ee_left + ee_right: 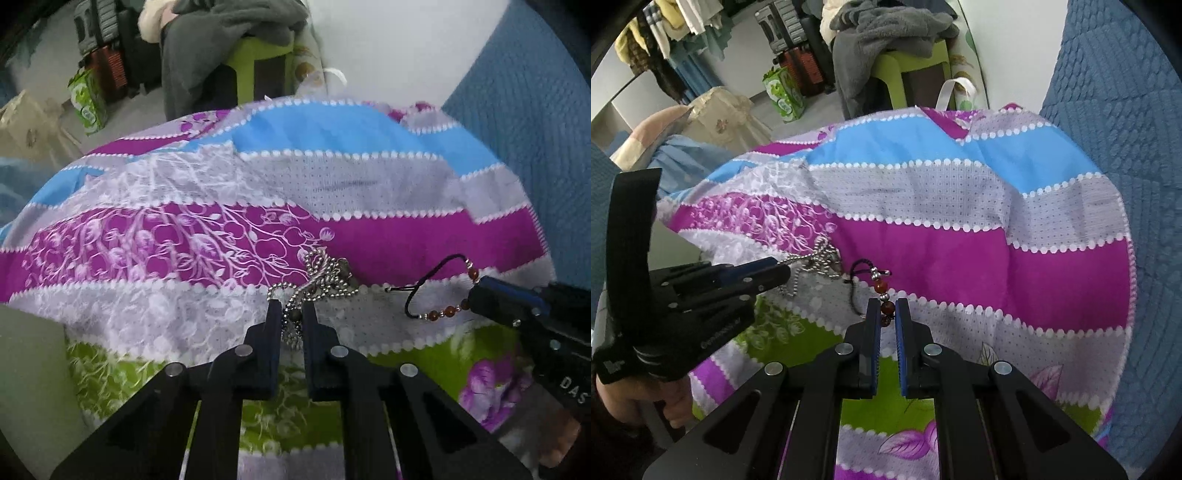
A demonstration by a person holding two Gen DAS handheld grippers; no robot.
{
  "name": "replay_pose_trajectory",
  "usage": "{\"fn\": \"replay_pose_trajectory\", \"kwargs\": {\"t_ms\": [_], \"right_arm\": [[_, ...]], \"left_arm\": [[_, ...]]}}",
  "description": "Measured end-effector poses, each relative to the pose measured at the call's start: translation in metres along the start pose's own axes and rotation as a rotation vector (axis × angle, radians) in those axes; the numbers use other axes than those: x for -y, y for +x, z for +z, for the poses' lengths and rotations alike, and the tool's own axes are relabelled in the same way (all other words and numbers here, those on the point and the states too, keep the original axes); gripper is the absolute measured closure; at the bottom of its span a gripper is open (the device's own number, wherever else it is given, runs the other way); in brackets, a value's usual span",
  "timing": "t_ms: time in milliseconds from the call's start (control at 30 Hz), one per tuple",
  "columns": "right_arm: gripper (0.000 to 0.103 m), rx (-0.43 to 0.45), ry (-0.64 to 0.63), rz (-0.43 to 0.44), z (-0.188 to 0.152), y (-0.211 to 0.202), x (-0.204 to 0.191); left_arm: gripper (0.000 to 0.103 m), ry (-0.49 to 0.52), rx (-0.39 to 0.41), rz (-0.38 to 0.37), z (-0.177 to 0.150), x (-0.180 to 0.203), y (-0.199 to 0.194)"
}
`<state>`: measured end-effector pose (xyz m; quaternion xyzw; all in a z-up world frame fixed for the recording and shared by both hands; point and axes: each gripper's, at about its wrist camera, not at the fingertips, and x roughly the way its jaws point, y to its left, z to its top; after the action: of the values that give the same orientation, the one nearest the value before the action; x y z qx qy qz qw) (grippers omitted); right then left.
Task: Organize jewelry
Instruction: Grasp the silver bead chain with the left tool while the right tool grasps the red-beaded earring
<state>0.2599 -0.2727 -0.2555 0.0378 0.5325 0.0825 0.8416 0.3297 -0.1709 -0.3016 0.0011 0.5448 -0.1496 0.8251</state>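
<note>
A: Nearest, in the left wrist view, the left gripper [291,308] has its jaws drawn close, with a narrow gap, and strands of the silver ball-chain necklace [319,275] run between them. Whether they actually pinch the chain cannot be told.

B: Likewise, in the right wrist view, the right gripper [887,305] has its jaws closed on the beaded bracelet [881,286], with a dark red bead held between the blue pads [876,332].

A: Just beyond the tips, the rest of the necklace lies heaped on the striped cloth [369,184], left of the bracelet's black cord loop.

B: Farther off, grey clothing [886,26] is draped over a green stool [912,61]. A blue quilted cover [1126,110] fills the right side.
</note>
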Motion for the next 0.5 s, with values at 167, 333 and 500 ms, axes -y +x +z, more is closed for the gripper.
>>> {"fn": "replay_pose_trajectory", "kwargs": {"t_ms": [167,333,500], "right_arm": [[0.097,0.039,0.001,0.001,0.003,-0.026,-0.009],[0.097,0.090,-0.004,0.000,0.008,-0.057,-0.023],[0.097,0.134,-0.016,0.005,0.010,-0.086,-0.041]], "left_arm": [[0.095,-0.063,0.058,-0.047,-0.001,-0.009,-0.048],[0.095,-0.067,0.112,-0.064,0.000,-0.007,-0.098],[0.095,-0.070,0.165,-0.079,-0.009,-0.009,-0.148]]}}
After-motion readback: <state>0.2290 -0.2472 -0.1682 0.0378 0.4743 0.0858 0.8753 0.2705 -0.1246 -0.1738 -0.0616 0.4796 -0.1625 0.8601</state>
